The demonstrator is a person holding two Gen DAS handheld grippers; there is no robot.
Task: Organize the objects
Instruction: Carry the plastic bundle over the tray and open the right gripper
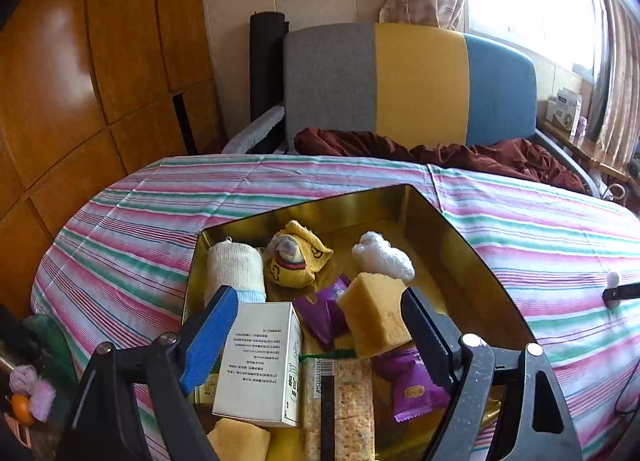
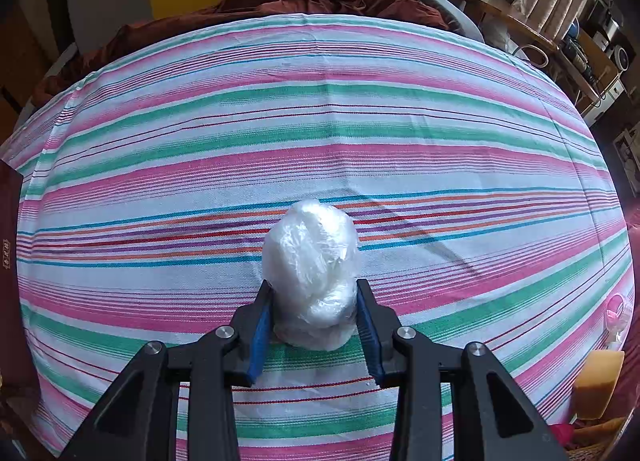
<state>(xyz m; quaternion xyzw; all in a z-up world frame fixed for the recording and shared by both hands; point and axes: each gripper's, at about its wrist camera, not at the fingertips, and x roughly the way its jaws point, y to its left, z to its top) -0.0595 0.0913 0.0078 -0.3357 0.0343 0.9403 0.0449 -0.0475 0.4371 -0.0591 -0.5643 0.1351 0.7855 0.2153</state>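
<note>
**A plastic ball is heading for the gold box**

The right gripper [image 2: 316,317] is holding a ball [image 2: 310,273] of crinkly clear plastic. Its jaws are pressing on the ball from both sides, low down. The ball is sitting just over the striped cloth [image 2: 320,133] on the counter, and it is hard to tell if it is touching the cloth or not.

The left gripper [image 1: 320,325] is hanging over the gold box [image 1: 472,245]. Its jaws are wide and holding nothing. Between them are a white carton [image 1: 264,361] and a yellow sponge [image 1: 374,313], both lying in the box. Socks, purple snack packs [image 1: 416,385], crackers [image 1: 352,393] and a white puff [image 1: 382,255] are lying in there too.

It looks like the sorting is well along, since so many things are already in the box. The next move is likely carrying the ball left to the box and letting it go in a free spot. The grip needs to be soft, because plastic like this squashes and slips.

The carton is showing small printed lines, but they are upside down and too tiny to read. The crackers are showing a barcode with blurry numbers. A purple pack has a small label that cannot be read.
</note>
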